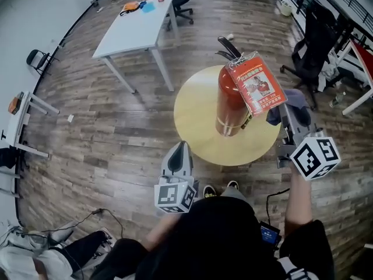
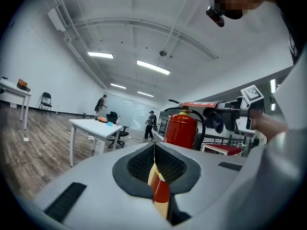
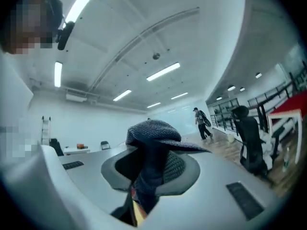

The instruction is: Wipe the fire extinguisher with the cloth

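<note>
Red extinguisher (image 1: 230, 101) stands upright on the round desk (image 1: 195, 121), right of its middle, with a tag (image 1: 256, 85) hanging at its neck. My right tool (image 1: 289, 121) is clamped on the cloth (image 1: 293, 100), just beside the tag, over the desk's right edge. My left tool (image 1: 179, 150), jaws pressed together on nothing, sits at the near edge. Open floor (image 1: 99, 139) lies to the left; a white desk (image 1: 137, 28) stands well behind, a black chair (image 1: 317, 45) off right.

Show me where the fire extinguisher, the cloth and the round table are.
fire extinguisher (image 1: 229, 98), head view, on its red cylinder body.
cloth (image 3: 152, 131), right gripper view, on its bunched top fold.
round table (image 1: 195, 118), head view, on the bare left part of its top.
</note>
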Demonstrator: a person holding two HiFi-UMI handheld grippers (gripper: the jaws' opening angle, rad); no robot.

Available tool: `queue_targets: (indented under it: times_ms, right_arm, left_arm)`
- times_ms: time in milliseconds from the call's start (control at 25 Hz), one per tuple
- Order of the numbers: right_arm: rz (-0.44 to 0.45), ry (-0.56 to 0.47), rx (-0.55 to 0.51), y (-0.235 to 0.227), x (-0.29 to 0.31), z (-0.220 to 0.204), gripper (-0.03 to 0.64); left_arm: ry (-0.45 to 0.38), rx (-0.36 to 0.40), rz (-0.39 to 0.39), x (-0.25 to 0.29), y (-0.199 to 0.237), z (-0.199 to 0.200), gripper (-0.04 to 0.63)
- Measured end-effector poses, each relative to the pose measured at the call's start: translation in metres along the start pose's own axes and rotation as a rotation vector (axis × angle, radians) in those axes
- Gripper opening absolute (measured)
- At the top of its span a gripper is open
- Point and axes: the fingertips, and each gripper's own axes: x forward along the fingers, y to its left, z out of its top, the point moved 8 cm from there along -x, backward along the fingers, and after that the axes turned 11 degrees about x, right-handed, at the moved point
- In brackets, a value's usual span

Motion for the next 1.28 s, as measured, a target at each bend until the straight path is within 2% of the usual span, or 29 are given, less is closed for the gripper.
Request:
queue_targets:
  times_ms: [80,200,320,440,600,680,760,840,1000,1080,1200,1280]
  right_arm:
    - [0.058,0.006,-0.147,0.023,-0.011,0.038,0.087]
    - [0.121,-0.056,-0.332,0.064,-0.030,0.086,0.087]
    - [0.183,-0.009,-0.469,0.088,-0.012,0.106,0.087]
    - [0.187,0.155,-0.564,0.085,0.047,0.098,0.087]
    - [0.252,0.427,-0.664,0.092,0.156,0.078,0.087]
    - [0.245,0.570,-0.713,0.093,0.192,0.058,0.087]
    - [0.235,0.640,-0.722,0.088,0.202,0.043,0.087]
    - [0.254,0.662,-0.684,0.081,0.191,0.042,0.087]
    - [0.339,0.722,-0.613,0.071,0.153,0.039,0.087]
    - [0.366,0.744,-0.611,0.068,0.131,0.027,0.087]
    - [0.330,0.675,-0.660,0.064,0.112,0.015,0.087]
    - [0.286,0.603,-0.677,0.060,0.115,0.022,0.087]
  left_arm:
    - [-0.011,0.000,-0.013,0.002,-0.003,0.004,0.023]
    - [-0.018,-0.012,-0.009,0.003,0.000,0.005,0.023]
    - [-0.016,-0.020,0.003,0.001,0.005,0.002,0.023]
    - [-0.012,-0.029,0.012,-0.001,0.012,0.002,0.023]
    - [-0.006,-0.031,0.004,0.000,0.016,0.007,0.023]
    - [-0.007,-0.032,0.000,-0.003,0.014,0.006,0.024]
    - [-0.011,-0.031,-0.001,-0.005,0.011,0.003,0.023]
    - [-0.008,-0.031,0.003,-0.006,0.011,-0.001,0.023]
    - [0.011,-0.042,0.007,0.002,0.016,-0.002,0.023]
    - [0.006,-0.041,-0.002,0.007,0.016,0.001,0.023]
    - [0.002,-0.039,-0.025,0.016,0.014,0.001,0.023]
    - [0.003,-0.039,-0.043,0.020,0.011,0.001,0.023]
